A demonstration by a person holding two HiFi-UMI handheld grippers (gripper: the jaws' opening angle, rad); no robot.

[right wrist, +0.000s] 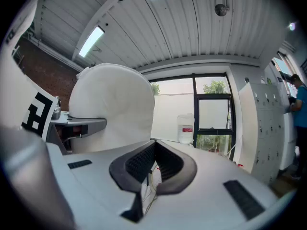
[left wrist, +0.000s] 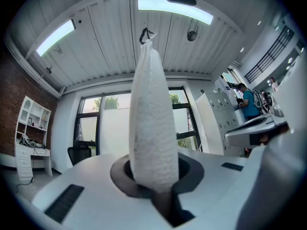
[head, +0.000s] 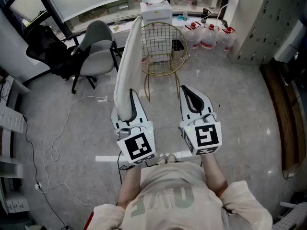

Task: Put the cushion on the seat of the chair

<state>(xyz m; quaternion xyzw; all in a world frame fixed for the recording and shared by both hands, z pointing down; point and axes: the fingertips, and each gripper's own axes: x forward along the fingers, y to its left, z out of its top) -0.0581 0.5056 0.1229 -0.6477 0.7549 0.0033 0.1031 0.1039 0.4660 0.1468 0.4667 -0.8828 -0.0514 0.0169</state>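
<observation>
Left tongs (head: pixel 129 110) clamp the cushion (head: pixel 128 66), upright at centre frame; right tongs (head: pixel 194 99) closed, empty. We seem mid-carry toward the wire chair (head: pixel 160 49) at upper centre; next we must tip it flat onto that.

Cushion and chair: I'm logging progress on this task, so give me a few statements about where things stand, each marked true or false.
1. The cushion is clamped in the left gripper's jaws. True.
2. The cushion lies on the gold wire chair. False: it is held upright, short of the chair.
3. The right gripper holds nothing. True.
4. In the head view, the grey office chair stands right of the wire chair. False: it stands to its left.
</observation>
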